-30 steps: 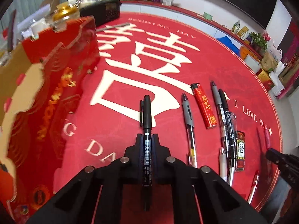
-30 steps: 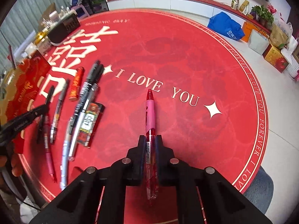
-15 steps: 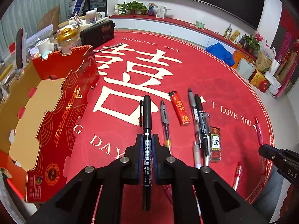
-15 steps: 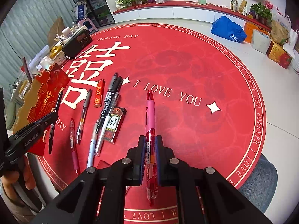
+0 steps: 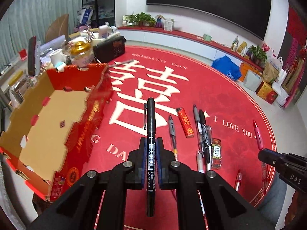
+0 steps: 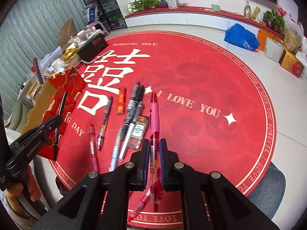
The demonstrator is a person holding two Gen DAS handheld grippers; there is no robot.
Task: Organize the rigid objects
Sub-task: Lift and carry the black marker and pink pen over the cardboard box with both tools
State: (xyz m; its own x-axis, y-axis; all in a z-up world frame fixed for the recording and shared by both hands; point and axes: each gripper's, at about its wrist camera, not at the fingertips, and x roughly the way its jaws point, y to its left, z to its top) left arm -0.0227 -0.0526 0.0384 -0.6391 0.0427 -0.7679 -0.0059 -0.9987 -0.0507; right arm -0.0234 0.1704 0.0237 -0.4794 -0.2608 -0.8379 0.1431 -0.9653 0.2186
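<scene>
While both grippers hung above the round red mat (image 5: 220,103), each had a pen pinched tight. Going L to R in the left wrist view: an open red cardboard box (image 5: 57,118) w/ a plain tan inside sat at the mat's L edge, nothing visible in it. Behind it, a clutter of jars, cups & a black radio (image 5: 110,48). In the centre the left gripper (image 5: 151,149) was closed on a black pen (image 5: 150,134), blue pads pressed on the barrel, cap end pointing away from the camera, clip on its L side. R of that, lying on the mat: a grey-grip pen (image 5: 172,134), then a red lighter (image 5: 185,122), then a tight bunch of 2–3 black/grey pens (image 5: 201,132) touching each other, w/ a small dark packet (image 5: 216,153) just beside them. A red pen (image 5: 238,180) lay nearer the mat's rim. Far R, the right gripper (image 5: 268,156) came into frame holding a pink pen (image 5: 257,134).

Right wrist view, same order: the left gripper (image 6: 51,122) at L w/ the black pen (image 6: 59,122) over the box's (image 6: 63,84) wall; the loose pens, lighter (image 6: 120,100) & packet (image 6: 139,132) mid-L; the right gripper (image 6: 154,149) closed on the pink pen (image 6: 154,118), clear red barrel between the pads, tip pointing away. Mat's R half was bare.
</scene>
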